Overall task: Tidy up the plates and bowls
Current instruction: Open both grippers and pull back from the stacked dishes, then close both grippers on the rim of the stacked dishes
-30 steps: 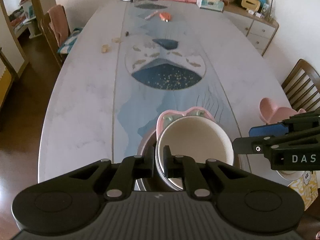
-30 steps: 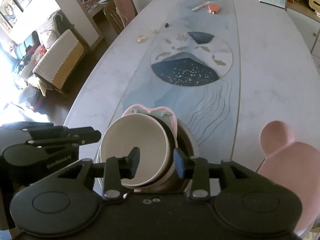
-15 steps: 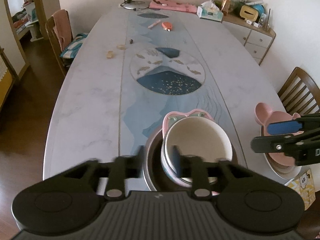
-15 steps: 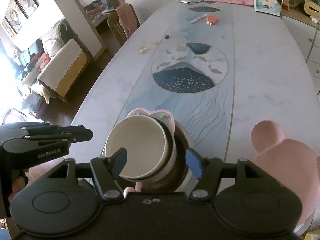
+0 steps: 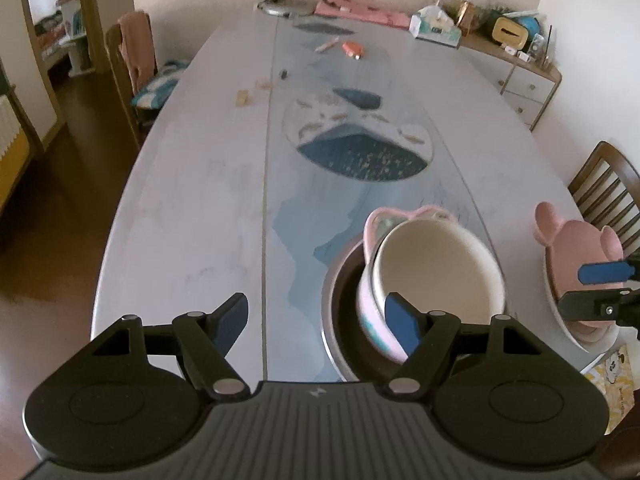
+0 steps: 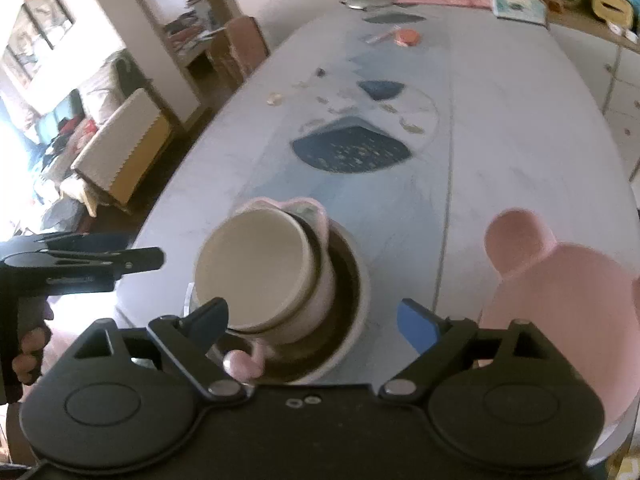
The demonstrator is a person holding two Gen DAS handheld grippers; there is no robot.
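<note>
Left gripper: jaws have just been opening and now stand wide apart, nothing between them; a second ago they pinched the near rim of the cream bowl. That bowl now sits ahead and to the right of the gripper, apart from its right pad.

Right gripper: jaws likewise just opened, wide apart, holding nothing; earlier they straddled the bowl's rim. Bowl stack lies ahead, slightly left, behind the left finger.

Cream bowl: nested in the pink eared bowl, both inside the dark metal-rimmed bowl on the table. Judged: release complete, this stack done.

Orientation: round, no real long axis; mouth faces up, tilted toward the grippers' side, so it rests leaning, not level.

Pink mouse-eared plate: right of the right gripper, ears pointing away, resting on a white dish
</note>
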